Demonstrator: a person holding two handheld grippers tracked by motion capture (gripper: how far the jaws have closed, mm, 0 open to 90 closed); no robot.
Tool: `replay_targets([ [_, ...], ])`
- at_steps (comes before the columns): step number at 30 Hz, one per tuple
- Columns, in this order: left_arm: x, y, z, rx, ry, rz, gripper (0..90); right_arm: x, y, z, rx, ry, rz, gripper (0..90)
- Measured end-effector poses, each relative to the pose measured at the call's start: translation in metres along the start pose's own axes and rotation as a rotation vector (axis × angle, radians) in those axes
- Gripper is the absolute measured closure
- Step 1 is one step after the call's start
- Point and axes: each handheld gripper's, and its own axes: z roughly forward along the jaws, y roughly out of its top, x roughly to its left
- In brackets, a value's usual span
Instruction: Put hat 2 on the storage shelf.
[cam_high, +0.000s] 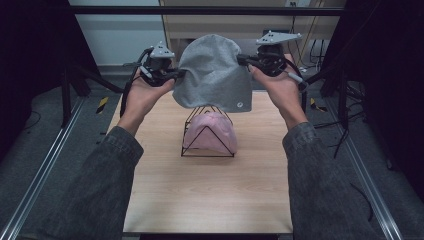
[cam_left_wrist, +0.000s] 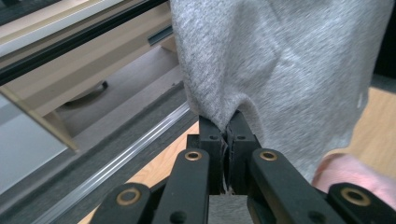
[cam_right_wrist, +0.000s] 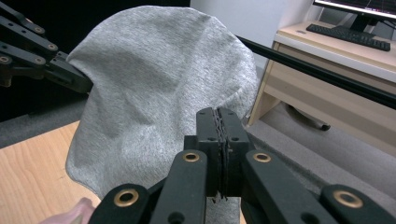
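Evidently both grippers, left (cam_high: 176, 74) and right (cam_high: 243, 60), pinch the grey hat (cam_high: 214, 72) by its sides, stretching it above the wire stand (cam_high: 207, 134) for lowering.

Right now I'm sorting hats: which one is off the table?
The grey hat, pinched between both hand-held grippers; the pink hat sits on the wire stand.

Nothing readable can be made out anywhere, honestly. A small round badge (cam_high: 239, 105) is sewn near the bottom edge of the grey hat (cam_high: 212, 70), but whatever is printed on it is far too tiny to be read. Lines on the monitor (cam_right_wrist: 359, 7) are blurred too.
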Motion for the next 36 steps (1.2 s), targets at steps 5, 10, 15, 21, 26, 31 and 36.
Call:
replay_targets([
  [5, 0.000, -0.009, 0.008, 0.010, 0.023, 0.009, 87.3, -0.001, -0.008, 0.007, 0.005, 0.004, 0.012, 89.2],
  [10, 0.002, -0.019, 0.017, 0.004, 0.025, -0.018, 87.3, 0.000, -0.015, 0.017, 0.008, 0.011, 0.017, 89.1],
  [15, 0.002, -0.027, 0.022, 0.004, 0.026, -0.032, 87.3, -0.001, -0.021, 0.024, 0.013, 0.013, 0.016, 89.1],
  [21, -0.004, -0.039, 0.029, 0.026, 0.016, -0.021, 87.1, -0.001, -0.033, 0.028, 0.030, 0.016, 0.018, 89.1],
  [26, -0.007, -0.047, 0.034, 0.029, 0.012, -0.033, 86.9, 0.000, -0.046, 0.029, 0.037, 0.024, 0.030, 89.1],
  [31, -0.011, -0.054, 0.037, 0.034, 0.008, -0.034, 86.9, 0.003, -0.054, 0.029, 0.035, 0.033, 0.034, 89.1],
  [36, -0.014, -0.060, 0.041, 0.048, 0.012, -0.028, 86.8, 0.006, -0.068, 0.030, 0.048, 0.041, 0.047, 89.1],
])
